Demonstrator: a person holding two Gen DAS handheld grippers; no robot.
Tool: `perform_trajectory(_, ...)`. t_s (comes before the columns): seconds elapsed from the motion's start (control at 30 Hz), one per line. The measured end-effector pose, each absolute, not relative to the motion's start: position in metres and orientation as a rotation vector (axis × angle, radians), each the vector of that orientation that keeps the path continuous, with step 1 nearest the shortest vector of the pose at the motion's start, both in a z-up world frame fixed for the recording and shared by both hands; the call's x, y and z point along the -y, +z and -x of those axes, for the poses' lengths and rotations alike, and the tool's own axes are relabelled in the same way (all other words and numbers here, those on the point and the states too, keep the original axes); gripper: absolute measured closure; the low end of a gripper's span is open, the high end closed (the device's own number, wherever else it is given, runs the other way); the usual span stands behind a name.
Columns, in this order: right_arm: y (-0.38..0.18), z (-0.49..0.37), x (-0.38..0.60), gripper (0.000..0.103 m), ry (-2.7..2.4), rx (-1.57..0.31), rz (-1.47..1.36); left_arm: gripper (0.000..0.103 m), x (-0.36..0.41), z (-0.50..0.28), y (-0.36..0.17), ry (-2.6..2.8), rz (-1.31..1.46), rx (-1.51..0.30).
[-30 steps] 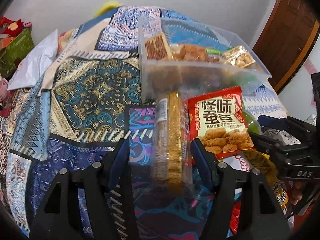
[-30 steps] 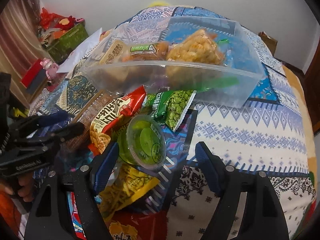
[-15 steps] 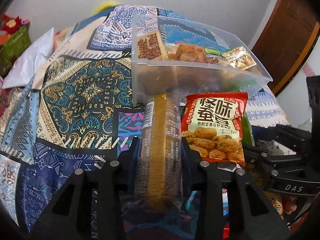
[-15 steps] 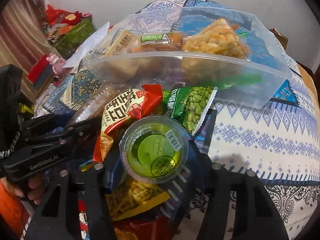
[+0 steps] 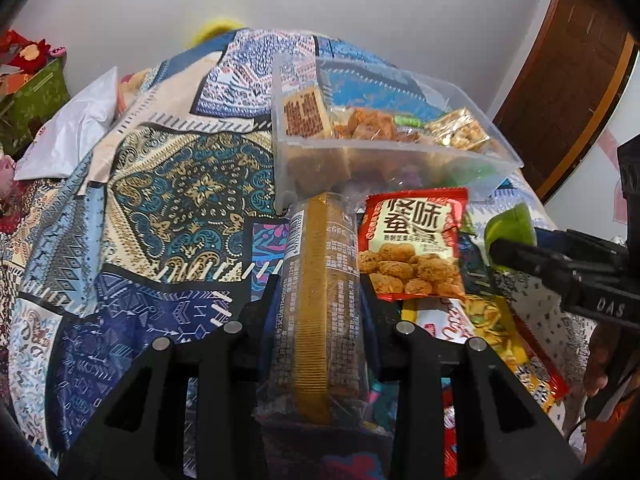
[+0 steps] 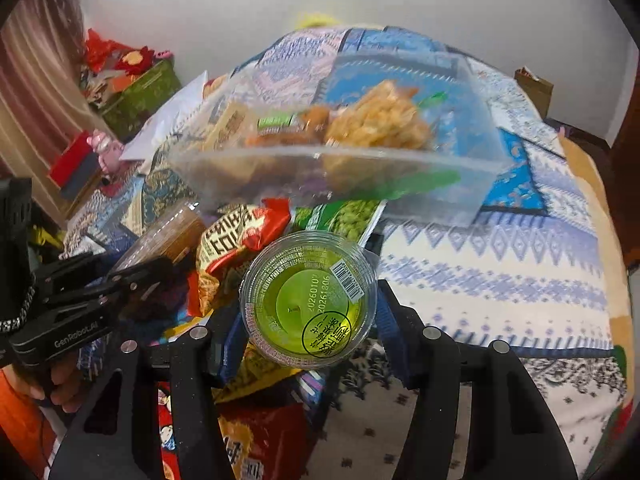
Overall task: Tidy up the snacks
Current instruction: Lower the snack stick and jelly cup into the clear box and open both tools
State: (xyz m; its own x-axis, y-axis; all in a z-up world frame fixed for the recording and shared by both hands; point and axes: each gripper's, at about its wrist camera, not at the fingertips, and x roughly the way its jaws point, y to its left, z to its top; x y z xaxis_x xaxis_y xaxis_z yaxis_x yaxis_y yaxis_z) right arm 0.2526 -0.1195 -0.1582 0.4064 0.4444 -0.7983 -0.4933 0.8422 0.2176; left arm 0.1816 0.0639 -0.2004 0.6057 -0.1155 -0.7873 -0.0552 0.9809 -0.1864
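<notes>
- Left gripper [image 5: 320,312] is pinched tight on a long clear-wrapped biscuit sleeve [image 5: 320,296], which sticks out straight ahead between the fingers toward the bin.
- Right gripper [image 6: 310,312] is clamped around a green jelly cup [image 6: 308,300], lid facing the camera, one finger on each side of it.
- The clear plastic bin [image 5: 400,156] sits just beyond both sets of tips, already holding a few snack packs. That's my guess for where both items go.
- Between the grippers lies a red snack bag [image 5: 416,248], with a green pea packet [image 6: 352,216] ahead of the cup and more packets heaped under the right fingers.
- Risk one: the sleeve is long and gripped near one end, so it could droop or swivel in the pinch and catch the bin's near wall.
- Risk two: the cup is round and slick, so squeezing off-centre could pop it out.
- Risk three: the two grippers are close together, so going for the bin at once could knock them.
</notes>
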Motion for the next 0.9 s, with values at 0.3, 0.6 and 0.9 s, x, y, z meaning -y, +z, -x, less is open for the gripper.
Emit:
perform_trajectory(0.3, -0.123, -0.251, 0.135, 0.049, 0.571, -0.892, 0.025, 0.067, -0.066, -0.166, -0.154, -0.031, 0.19, -0.815)
perform_trajectory(0.6, -0.091, -0.268, 0.143, 0.049, 0.536, -0.805, 0.004, 0.067, -0.069, -0.193, -0.122, -0.025, 0.196, -0.732)
perform_trajectory(0.9, -0.078, -0.304, 0.135, 0.049, 0.515, -0.766, -0.005, 0.067, -0.061, -0.239, -0.11, -0.031, 0.188, -0.701)
